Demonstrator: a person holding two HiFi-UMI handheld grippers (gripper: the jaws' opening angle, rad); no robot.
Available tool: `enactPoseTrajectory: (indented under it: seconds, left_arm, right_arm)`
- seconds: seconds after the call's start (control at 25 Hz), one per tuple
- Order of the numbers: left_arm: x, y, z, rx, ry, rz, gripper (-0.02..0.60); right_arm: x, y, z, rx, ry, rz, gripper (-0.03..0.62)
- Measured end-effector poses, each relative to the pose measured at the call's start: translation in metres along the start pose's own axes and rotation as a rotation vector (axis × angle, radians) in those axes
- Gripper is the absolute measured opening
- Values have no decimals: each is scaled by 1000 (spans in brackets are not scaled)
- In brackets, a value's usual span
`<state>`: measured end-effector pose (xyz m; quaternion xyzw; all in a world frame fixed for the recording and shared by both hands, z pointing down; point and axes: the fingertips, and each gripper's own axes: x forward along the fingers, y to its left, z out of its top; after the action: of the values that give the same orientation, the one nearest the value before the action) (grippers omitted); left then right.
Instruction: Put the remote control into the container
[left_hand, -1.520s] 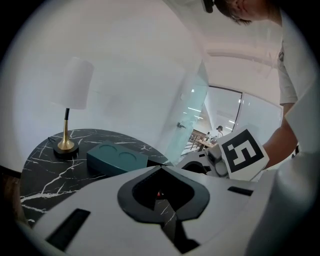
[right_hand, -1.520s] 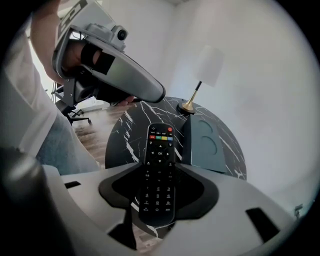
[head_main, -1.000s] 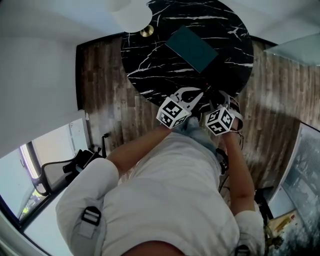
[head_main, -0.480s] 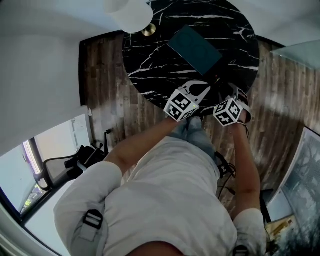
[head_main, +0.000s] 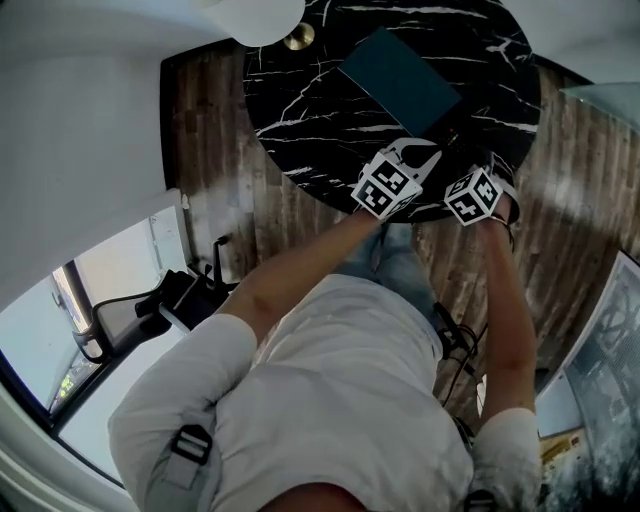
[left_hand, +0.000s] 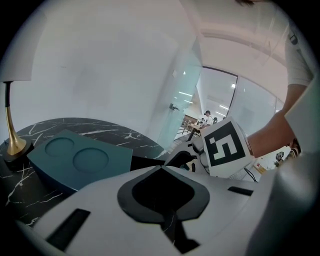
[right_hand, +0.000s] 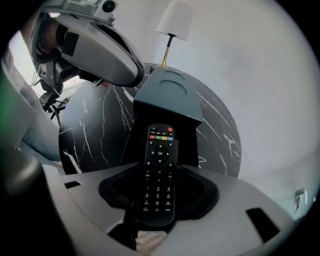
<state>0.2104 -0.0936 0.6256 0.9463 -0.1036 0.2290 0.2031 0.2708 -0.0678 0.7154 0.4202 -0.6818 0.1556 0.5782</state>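
Note:
In the right gripper view a black remote control (right_hand: 159, 170) lies lengthwise between the pads, and my right gripper (right_hand: 159, 189) is shut on it. Its button end points at the dark open side of the teal container (right_hand: 167, 95), which is a flat box with two round recesses on top. In the head view the container (head_main: 400, 78) lies on the round black marble table (head_main: 310, 110). My right gripper (head_main: 480, 165) and left gripper (head_main: 420, 150) hover over the table's near edge just short of it. My left gripper (left_hand: 165, 197) looks shut and holds nothing.
A white-shaded lamp (head_main: 268, 12) with a brass foot (head_main: 298, 38) stands at the table's far left, close to the container's left end. Wood-plank floor (head_main: 215, 170) surrounds the table. An office chair (head_main: 150, 310) stands at the left, behind the person.
Both grippers have moved forward from the table's edge toward the teal container, the remote staying in the right one.

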Motion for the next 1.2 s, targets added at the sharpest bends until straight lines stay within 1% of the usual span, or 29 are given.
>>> enactPoseTrajectory:
  seconds: [0.32,0.76,0.92,1.08,1.2]
  left_arm:
    - [8,4,-9,-22,23,7,2]
    - [-1,3,-16,-27,26,18,2]
    - [-9,-1,-15,-18,18,22,2]
    - [-20,-5,-8,-6,0,27,2]
    - [-37,-13,1,1,-26,31,2]
  right_arm:
    - [24,8,-13,20,35,66,206]
    - [33,12,-22,37,46,77,206]
    - [34,13,-23,23,40,87,206]
    - [24,7,-20,27,10,91,206]
    - [-6,-5,-12,61,-37,47,206]
